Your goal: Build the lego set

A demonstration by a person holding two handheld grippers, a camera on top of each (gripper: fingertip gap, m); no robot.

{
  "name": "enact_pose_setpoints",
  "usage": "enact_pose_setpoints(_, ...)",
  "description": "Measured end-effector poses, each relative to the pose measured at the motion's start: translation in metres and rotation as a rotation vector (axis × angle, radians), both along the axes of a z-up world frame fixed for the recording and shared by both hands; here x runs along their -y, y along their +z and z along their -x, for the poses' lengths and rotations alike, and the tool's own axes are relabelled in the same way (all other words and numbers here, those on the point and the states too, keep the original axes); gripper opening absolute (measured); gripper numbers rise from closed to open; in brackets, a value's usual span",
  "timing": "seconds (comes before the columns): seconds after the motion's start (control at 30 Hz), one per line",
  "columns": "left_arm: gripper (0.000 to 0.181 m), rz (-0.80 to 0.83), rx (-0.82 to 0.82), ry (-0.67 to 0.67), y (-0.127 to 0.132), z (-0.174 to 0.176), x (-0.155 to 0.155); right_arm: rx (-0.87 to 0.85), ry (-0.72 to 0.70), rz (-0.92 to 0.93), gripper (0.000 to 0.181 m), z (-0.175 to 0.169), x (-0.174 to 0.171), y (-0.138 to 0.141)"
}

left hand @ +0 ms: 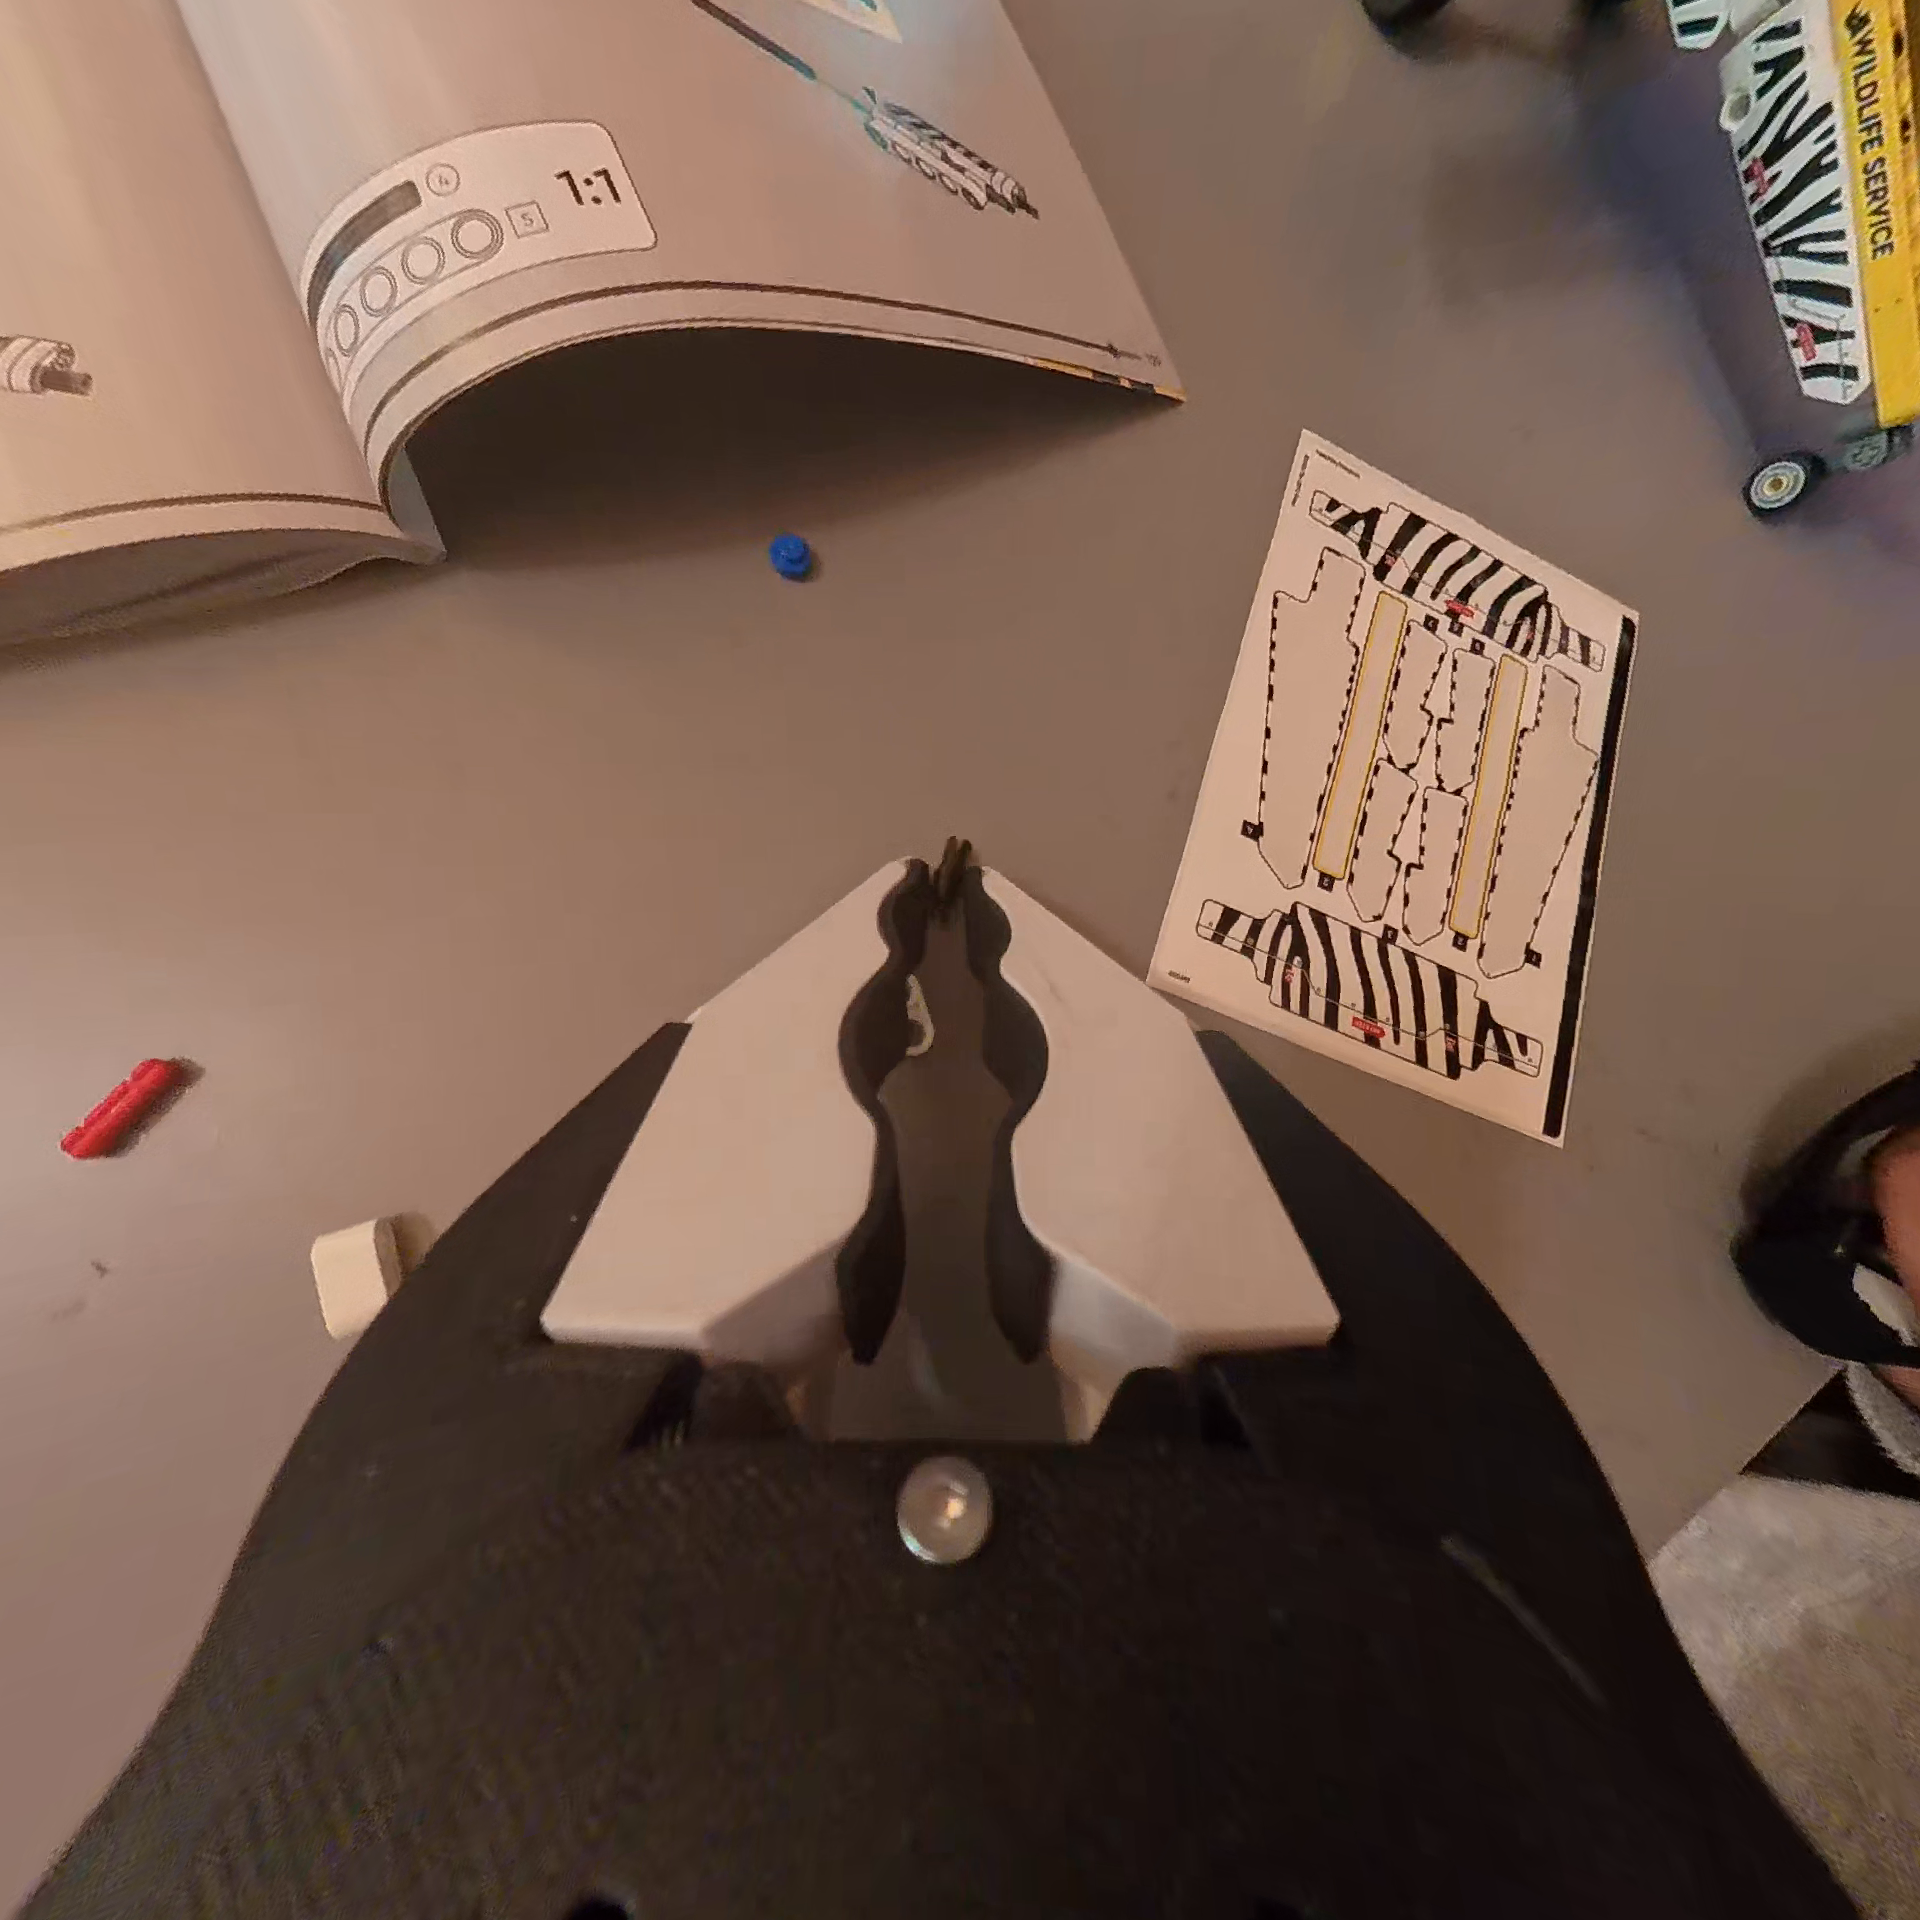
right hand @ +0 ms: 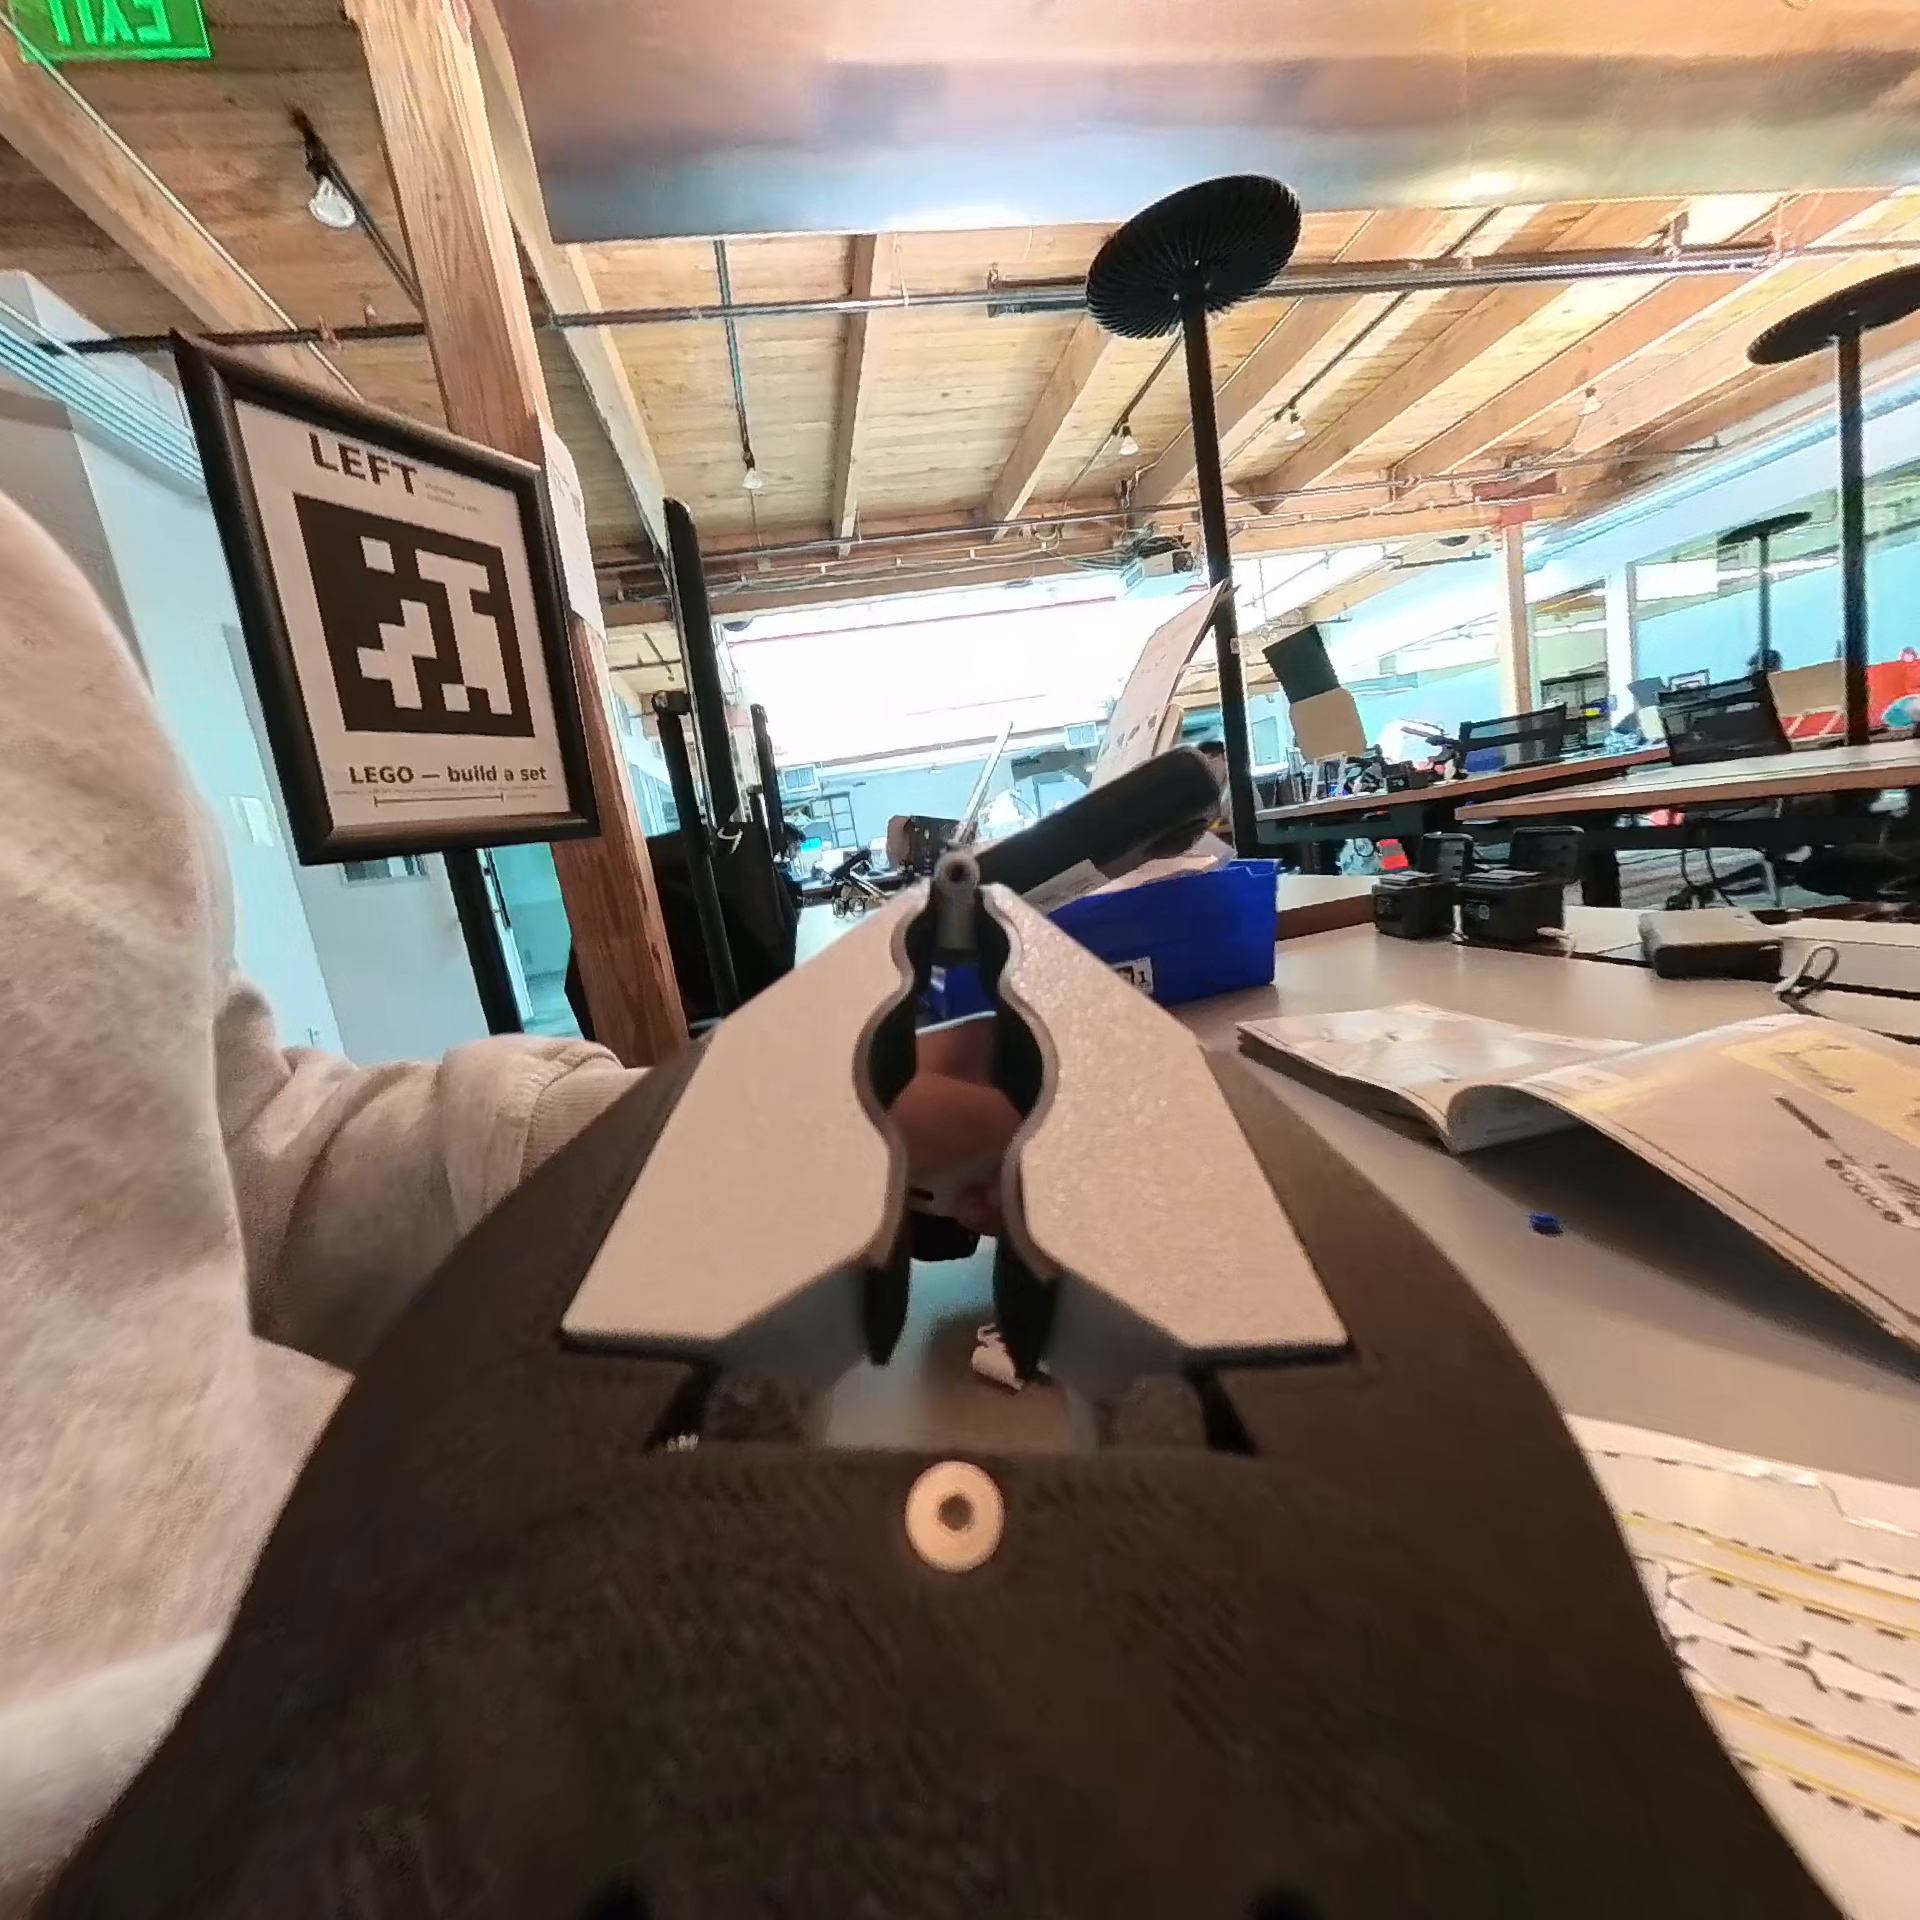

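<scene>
Printed writing on instruction booklet (left hand: 644, 208), yellow model strip (left hand: 1870, 197), framed marker sign (right hand: 400, 613), green ceiling sign (right hand: 114, 21).

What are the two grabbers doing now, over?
Left gripper shut on small black pin, above table. Right gripper shut on grey connector, raised. Blue stud loose near instruction booklet. Path clear.

I see grey tabletop (left hand: 644, 790) under my left camera. Open instruction booklet (left hand: 582, 208) lies far left, right page arching up. Small blue round stud (left hand: 791, 556) sits just beside booklet's near edge. Sticker sheet (left hand: 1397, 784) lies flat to right, zebra stripes on it. Red pin (left hand: 123, 1107) rests near left edge, well apart. Cream piece (left hand: 358, 1270) beside it, partly hidden. Striped yellow-and-white model (left hand: 1813, 208) stands far right.
</scene>
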State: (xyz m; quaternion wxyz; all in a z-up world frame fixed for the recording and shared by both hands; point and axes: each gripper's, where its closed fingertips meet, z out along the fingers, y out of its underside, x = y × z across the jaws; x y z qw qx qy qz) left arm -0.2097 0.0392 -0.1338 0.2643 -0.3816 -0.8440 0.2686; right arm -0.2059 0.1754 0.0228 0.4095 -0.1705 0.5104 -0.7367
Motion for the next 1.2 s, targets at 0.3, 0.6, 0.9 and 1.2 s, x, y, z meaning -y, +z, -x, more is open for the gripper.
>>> enact_pose_setpoints(0.3, 0.021, 0.053, -0.029, 0.04, 0.025, -0.002, 0.003, 0.04, 0.009, -0.022, 0.005, 0.005, 0.004, 0.0)
enact_pose_setpoints(0.6, 0.025, 0.104, -0.096, 0.052, 0.067, -0.006, -0.008, 0.042, 0.006, -0.029, 0.005, 0.006, 0.006, 0.0)
enact_pose_setpoints(0.9, 0.027, 0.272, -0.022, 0.069, 0.092, -0.031, -0.021, 0.171, -0.04, -0.039, 0.005, 0.031, 0.01, 0.006)
enact_pose_setpoints(1.2, 0.034, 0.318, 0.038, 0.073, 0.087, -0.047, -0.018, 0.16, -0.031, -0.061, 0.005, 0.026, 0.015, 0.003)
